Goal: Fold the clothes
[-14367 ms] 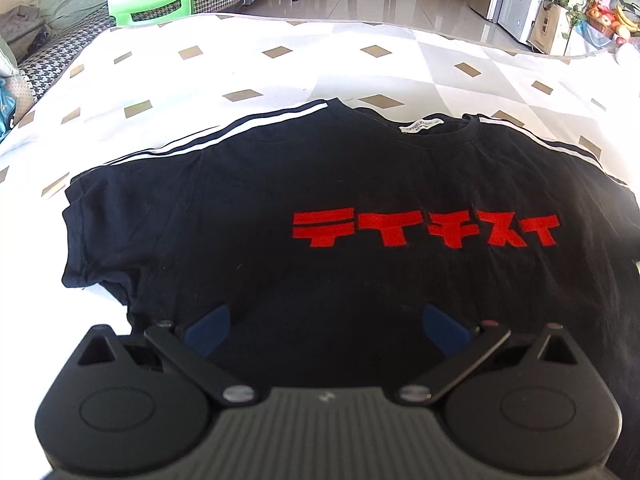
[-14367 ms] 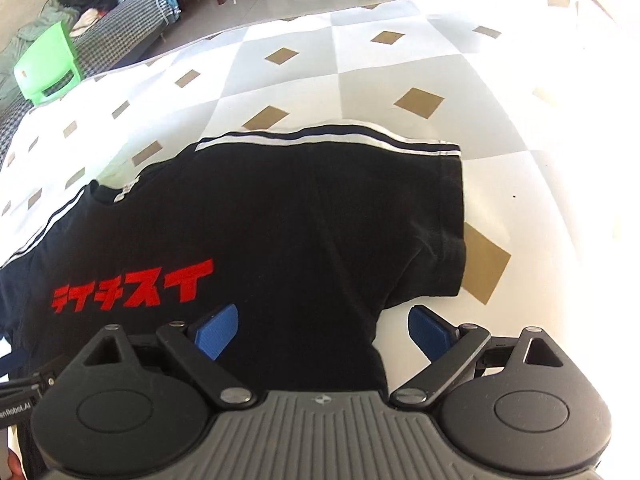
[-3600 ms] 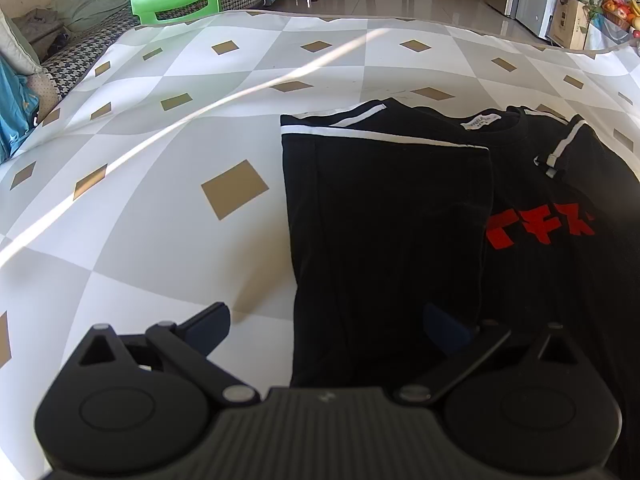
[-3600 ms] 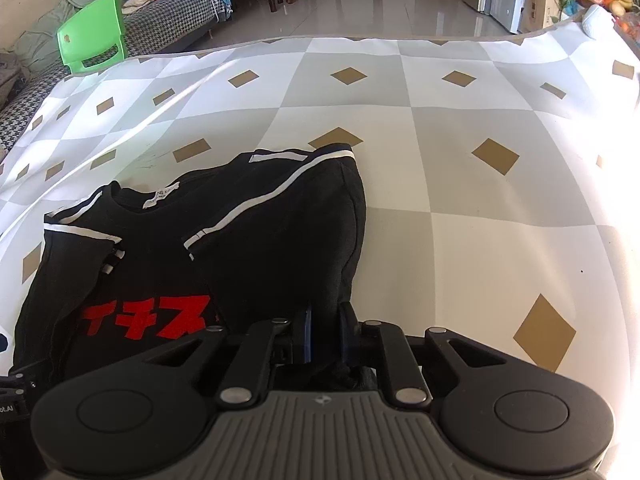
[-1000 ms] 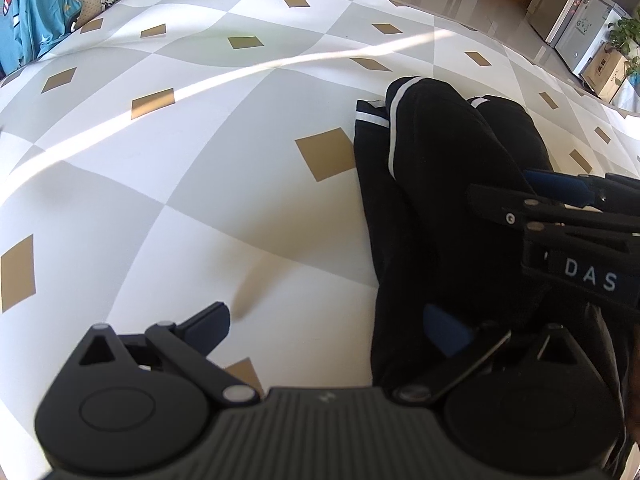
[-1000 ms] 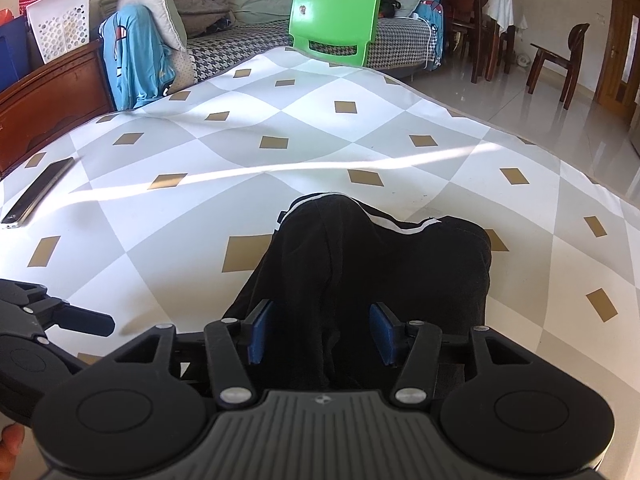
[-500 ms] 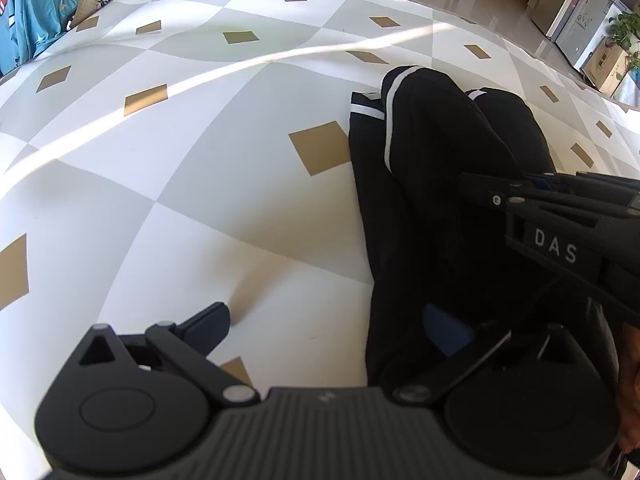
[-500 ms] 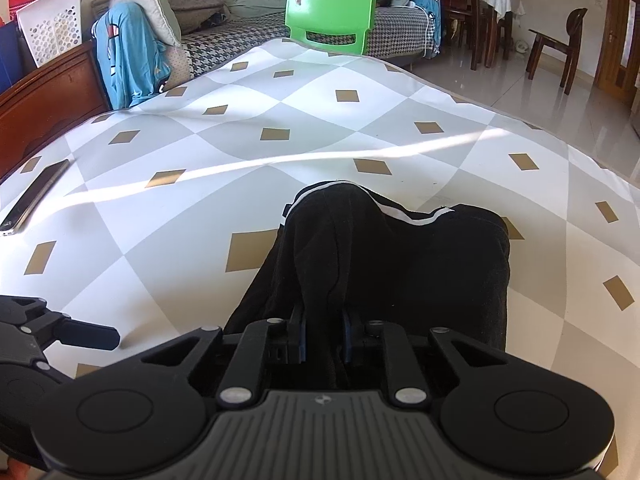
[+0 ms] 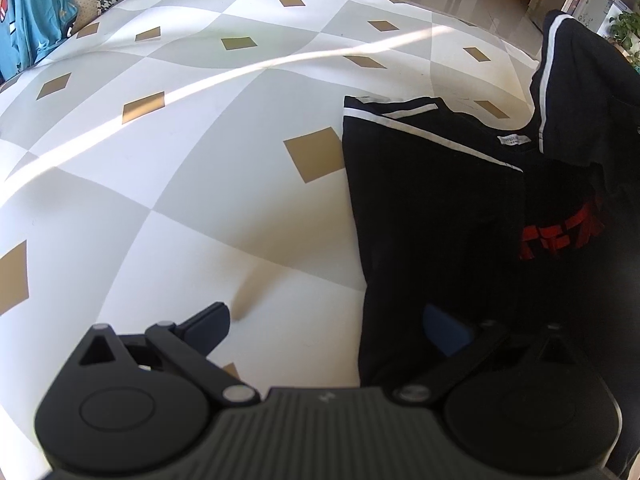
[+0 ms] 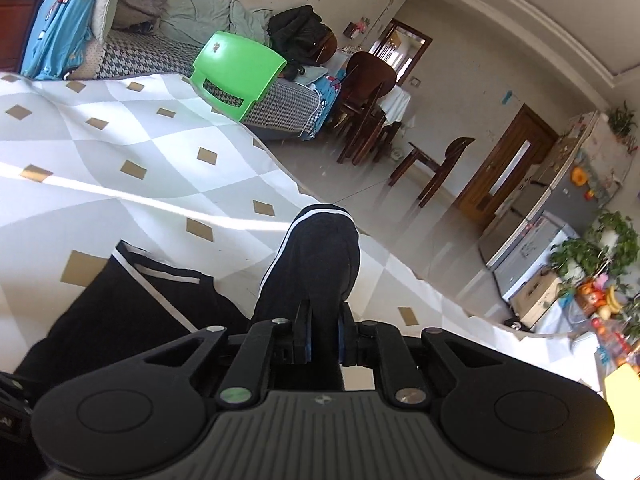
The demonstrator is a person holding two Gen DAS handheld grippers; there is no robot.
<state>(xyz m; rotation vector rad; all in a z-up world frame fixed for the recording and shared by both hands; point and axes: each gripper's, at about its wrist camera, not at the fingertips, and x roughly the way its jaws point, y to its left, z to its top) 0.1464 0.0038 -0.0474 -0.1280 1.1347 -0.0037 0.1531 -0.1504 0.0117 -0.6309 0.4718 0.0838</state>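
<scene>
We have a black T-shirt (image 9: 432,208) lying partly folded on the counter (image 9: 200,160), which wears a grey-and-white diamond-patterned cloth. The shirt is soft, light and limp, so it sags from any single pinch; we judge it best gripped at a doubled edge or a hem, where the layers stay together. Our right claw (image 10: 323,338) is clamped tight on a bunched, white-striped fold of the shirt and holds that part raised above the rest. Our left claw (image 9: 332,328) gapes wide and empty, one finger over the bare cloth beside the shirt, the other over its near edge. Beyond the shirt stand a green plastic chair (image 10: 236,72), a cluttered sofa (image 10: 160,36), wooden dining chairs and a tiled floor.
</scene>
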